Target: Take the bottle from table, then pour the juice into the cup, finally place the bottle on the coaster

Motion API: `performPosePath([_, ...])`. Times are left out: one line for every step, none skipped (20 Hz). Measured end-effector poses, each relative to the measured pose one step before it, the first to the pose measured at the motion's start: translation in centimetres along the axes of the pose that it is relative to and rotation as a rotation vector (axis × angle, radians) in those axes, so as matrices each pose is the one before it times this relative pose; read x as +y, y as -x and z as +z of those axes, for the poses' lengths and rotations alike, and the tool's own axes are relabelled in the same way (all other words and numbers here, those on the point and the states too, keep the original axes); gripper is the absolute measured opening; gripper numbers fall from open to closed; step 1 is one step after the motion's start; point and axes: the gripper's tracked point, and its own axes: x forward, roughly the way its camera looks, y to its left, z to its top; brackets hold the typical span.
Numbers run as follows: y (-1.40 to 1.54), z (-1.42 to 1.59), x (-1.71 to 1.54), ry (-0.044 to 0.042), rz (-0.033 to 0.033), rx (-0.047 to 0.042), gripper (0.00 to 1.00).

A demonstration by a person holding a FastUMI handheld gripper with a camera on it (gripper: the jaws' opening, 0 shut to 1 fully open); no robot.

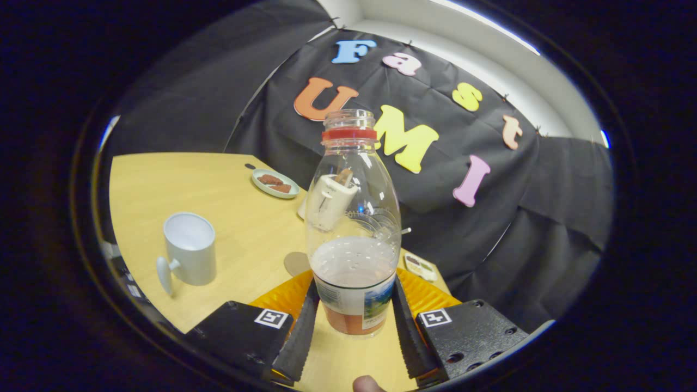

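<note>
A clear plastic bottle (pixel 353 228) with a red neck ring and no cap stands between my fingers, partly full of pale juice. My gripper (pixel 354 318) is shut on the bottle, both fingers pressing its labelled lower part. The bottle leans relative to the table, so it seems lifted. A pale mug-like cup (pixel 189 247), empty with its handle toward me, stands on the wooden table (pixel 234 185) to the left, beyond the left finger. A small round brown coaster (pixel 295 263) lies on the table just left of the bottle, between it and the cup.
A small plate (pixel 275 183) with brown pieces sits farther back on the table. A white object (pixel 328 202) shows through the bottle behind it. A small dish (pixel 420 267) lies near the table's right edge. A person's fingertip (pixel 367 384) shows below the fingers.
</note>
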Motion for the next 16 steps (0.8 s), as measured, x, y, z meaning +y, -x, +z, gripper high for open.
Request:
performPosePath([-0.272,0.301,-0.031,0.0541,-0.01267,-0.00508,0.73])
performPosePath([-0.225,0.09,0.21,0.03769,-0.00384,-0.00549,0.73])
performPosePath([-0.23,0.272,0.207,0.02896,-0.00469,-0.00555,0.73])
performPosePath([-0.203,0.435,0.108,0.03837,-0.00755,-0.00471,0.73])
performPosePath([-0.151,0.323,0.221,0.03552,-0.00494,-0.00584,0.73])
performPosePath([-0.082,0.092,0.26,0.03773,-0.00398,-0.00363,0.73])
performPosePath([0.114,0.083,0.224,0.03385,-0.00502,-0.00208,0.73])
performPosePath([-0.125,0.196,0.231,0.04231,-0.00859,-0.0072,0.73])
performPosePath([0.012,0.384,0.102,0.04457,-0.01701,-0.01627,0.73])
performPosePath([-0.206,0.329,0.271,0.04297,-0.01302,-0.01368,0.73])
performPosePath([-0.271,0.195,0.409,0.03715,-0.00349,-0.01011,0.73])
performPosePath([-0.32,0.118,0.435,0.02974,0.00311,-0.00702,0.73])
performPosePath([-0.221,0.215,0.501,0.02588,0.00442,-0.00541,0.73])
performPosePath([-0.181,0.217,0.323,0.02683,0.00416,-0.00539,0.73])
performPosePath([-0.035,0.29,0.44,0.03089,0.002,-0.00735,0.73])
performPosePath([0.028,0.279,0.217,0.03638,-0.00508,-0.0072,0.73])
